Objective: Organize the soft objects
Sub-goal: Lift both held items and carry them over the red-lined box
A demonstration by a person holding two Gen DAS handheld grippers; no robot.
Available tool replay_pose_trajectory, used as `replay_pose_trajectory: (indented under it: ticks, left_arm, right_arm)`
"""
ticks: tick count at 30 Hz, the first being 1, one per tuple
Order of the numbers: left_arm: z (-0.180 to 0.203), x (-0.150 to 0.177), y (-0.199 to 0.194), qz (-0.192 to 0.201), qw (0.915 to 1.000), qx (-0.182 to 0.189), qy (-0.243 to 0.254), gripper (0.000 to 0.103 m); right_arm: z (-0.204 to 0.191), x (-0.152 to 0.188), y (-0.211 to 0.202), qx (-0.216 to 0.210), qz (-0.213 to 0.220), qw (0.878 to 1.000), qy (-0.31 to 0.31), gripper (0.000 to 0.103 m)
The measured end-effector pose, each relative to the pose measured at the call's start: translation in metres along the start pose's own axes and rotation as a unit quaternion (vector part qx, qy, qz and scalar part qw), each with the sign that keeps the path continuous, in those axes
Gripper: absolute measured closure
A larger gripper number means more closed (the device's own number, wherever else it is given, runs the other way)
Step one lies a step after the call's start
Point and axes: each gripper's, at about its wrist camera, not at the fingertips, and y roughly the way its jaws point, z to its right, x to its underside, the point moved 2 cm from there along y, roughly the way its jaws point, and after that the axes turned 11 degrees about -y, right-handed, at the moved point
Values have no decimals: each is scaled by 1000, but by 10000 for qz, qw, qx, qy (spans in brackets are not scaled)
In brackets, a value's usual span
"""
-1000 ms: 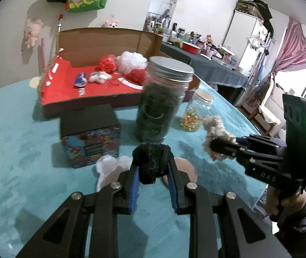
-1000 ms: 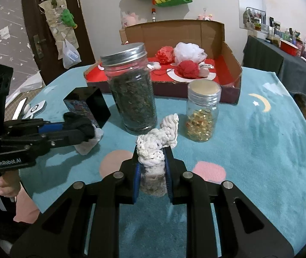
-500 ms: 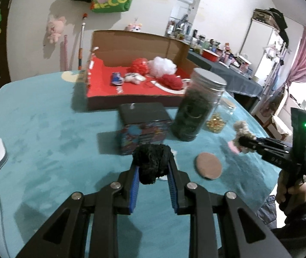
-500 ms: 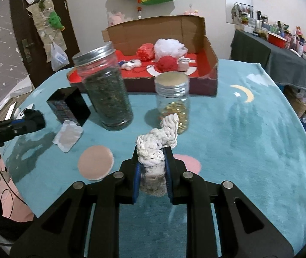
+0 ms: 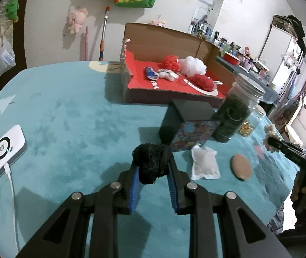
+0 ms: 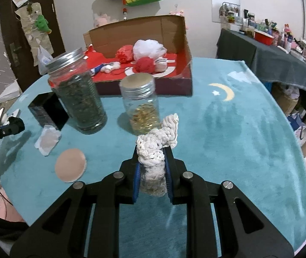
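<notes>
The bench (image 6: 228, 129) wears a teal cloth with a cream moon (image 6: 224, 91) and white star. The cardboard box (image 6: 161, 30) is brown outside, red inside, holding red (image 6: 145, 64), coral (image 6: 124, 53) and white (image 6: 149, 46) puffs. A black pom-pom (image 5: 151, 161) sits between blue-padded black jaws; the knitted piece (image 6: 157, 148) is off-white. A round pad (image 6: 70, 165) is peach, the power bank (image 5: 5, 150) white.

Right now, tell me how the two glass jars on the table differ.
The tall jar is bigger and packed nearly to its neck with dark green material; the short jar is smaller and only about half full of golden pieces. The tall jar wears a silver lid, while the short jar's lid has a beige top. The tall jar stands beside the black box; the short jar stands apart from it. Both are upright, capped and clear-walled.
</notes>
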Motion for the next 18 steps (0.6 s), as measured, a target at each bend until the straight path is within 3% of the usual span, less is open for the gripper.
replay_pose_trajectory:
  ticks: [8, 18]
  left_arm:
    - [-7, -13, 16, -88, 9998, -66, 171, 77]
    - [-12, -39, 39, -256, 9975, -91, 648, 77]
  right_arm:
    - [25, -2, 6, -83, 4, 9993, 351, 85]
    - [37, -21, 21, -62, -84, 9999, -114, 85]
